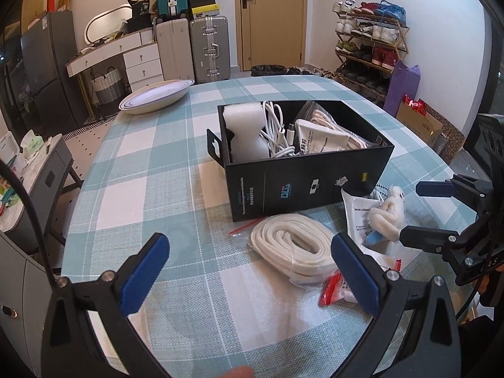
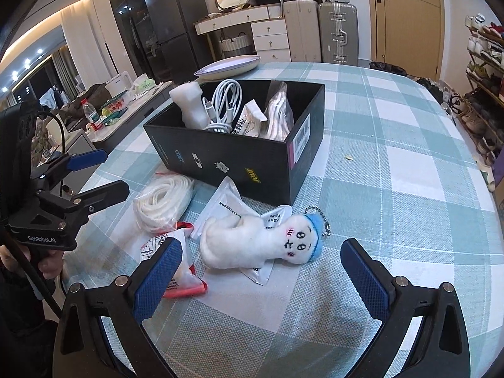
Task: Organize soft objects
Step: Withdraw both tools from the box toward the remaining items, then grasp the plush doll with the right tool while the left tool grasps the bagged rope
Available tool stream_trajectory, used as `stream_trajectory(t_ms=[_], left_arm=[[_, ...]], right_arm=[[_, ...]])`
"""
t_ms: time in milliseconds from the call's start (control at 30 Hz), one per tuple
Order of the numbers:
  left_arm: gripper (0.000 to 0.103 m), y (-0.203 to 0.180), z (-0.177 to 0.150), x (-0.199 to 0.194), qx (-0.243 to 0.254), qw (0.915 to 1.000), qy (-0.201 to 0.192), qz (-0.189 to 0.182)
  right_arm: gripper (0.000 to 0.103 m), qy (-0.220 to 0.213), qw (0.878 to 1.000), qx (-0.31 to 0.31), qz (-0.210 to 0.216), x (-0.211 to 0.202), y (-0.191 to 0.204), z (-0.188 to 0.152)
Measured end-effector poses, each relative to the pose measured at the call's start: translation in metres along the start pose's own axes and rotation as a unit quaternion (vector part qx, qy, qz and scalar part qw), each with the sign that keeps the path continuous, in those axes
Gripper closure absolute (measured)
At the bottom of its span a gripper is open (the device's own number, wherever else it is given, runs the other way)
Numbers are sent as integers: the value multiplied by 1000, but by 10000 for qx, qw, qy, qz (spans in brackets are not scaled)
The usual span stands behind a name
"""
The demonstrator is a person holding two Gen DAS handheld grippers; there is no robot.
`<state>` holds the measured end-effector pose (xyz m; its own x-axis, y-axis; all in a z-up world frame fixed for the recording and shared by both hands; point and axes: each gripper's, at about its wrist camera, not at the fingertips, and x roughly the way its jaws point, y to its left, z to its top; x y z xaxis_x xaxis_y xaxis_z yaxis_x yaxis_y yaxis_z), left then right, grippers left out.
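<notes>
Both tools gaping empty, left tool over bagged cord, right tool before plush doll, black box behind

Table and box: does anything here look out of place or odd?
A small pale crumb lies alone on the tablecloth, right of the box. The plush doll lies on top of a plastic packet, not in the box. Both grippers, left and right, are open and empty.
</notes>
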<state>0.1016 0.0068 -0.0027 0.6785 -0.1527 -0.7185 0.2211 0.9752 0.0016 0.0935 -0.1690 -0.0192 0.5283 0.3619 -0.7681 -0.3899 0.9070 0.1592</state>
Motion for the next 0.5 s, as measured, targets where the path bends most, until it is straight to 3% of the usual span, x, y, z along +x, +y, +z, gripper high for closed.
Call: stream_trajectory(t_ms=[500], left_arm=[[0,-2,1,12,41,9999,126,-24]], right_arm=[[1,274,9995,-25,133,21,-7,6]])
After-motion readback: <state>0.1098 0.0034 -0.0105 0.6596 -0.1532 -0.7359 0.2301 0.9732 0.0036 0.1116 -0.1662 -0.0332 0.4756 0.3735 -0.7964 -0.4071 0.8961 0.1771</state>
